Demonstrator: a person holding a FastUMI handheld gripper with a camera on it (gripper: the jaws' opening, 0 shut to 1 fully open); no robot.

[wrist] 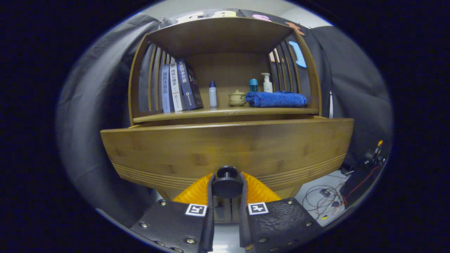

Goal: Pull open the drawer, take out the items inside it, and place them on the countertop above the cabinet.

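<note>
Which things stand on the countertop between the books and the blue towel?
In the gripper view, a small white bottle with a blue cap and a lidded ceramic cup stand between the books and the folded blue towel.

Hand-held gripper [227, 196]: square markers, screws.

The one camera rides on the gripper [227, 188] and looks forward along its two fingers, which rise from the lower middle of the frame and close on the drawer knob [227, 183]. It sits low and very near the drawer front [225, 151], which spans the centre of the frame. The view faces the cabinet head-on and slightly upward, so the tabletop [225, 111] is seen almost edge-on just above centre, with the shelf alcove [225, 63] in the upper middle. Floor and cables [323, 196] show at the lower right.
</note>
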